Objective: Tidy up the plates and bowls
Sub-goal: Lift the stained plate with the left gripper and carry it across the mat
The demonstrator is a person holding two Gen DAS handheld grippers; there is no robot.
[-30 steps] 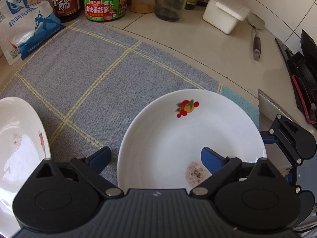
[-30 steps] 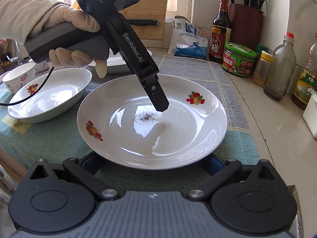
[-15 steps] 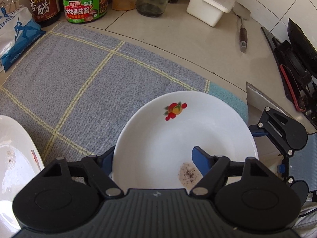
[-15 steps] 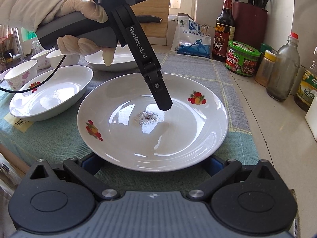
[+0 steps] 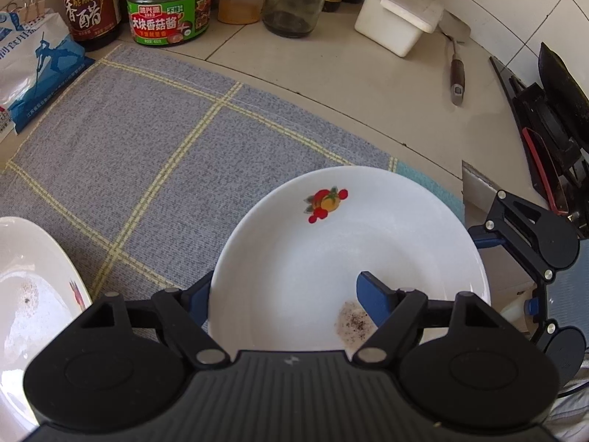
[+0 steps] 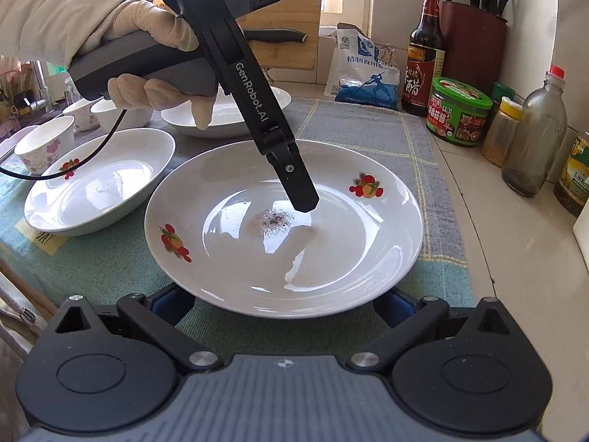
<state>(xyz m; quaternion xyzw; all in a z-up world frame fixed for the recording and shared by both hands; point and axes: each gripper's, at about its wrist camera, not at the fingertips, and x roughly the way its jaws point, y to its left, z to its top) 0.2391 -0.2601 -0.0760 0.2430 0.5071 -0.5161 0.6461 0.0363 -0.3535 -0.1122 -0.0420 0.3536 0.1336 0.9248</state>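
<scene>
A white plate (image 5: 353,258) with fruit prints and a dirty speck patch lies on the checked cloth; it also shows in the right wrist view (image 6: 283,243). My left gripper (image 5: 283,298) straddles its rim, one finger inside the plate (image 6: 302,191) and the other outside under the rim, jaws wide apart. My right gripper (image 6: 283,305) is open at the plate's near edge, fingers low on both sides beneath the rim.
A second fruit-print dish (image 6: 95,184) sits left of the plate, another plate (image 6: 228,114) behind, small bowls (image 6: 40,143) far left. Sauce jar (image 6: 456,110), bottles (image 6: 533,132) and a salt bag (image 6: 364,77) line the back. A white box (image 5: 397,18) and spatula (image 5: 456,70) lie on the counter.
The left gripper has shifted a little across the plate; its inner finger stays inside the rim. The right gripper stays at the plate's near edge.
</scene>
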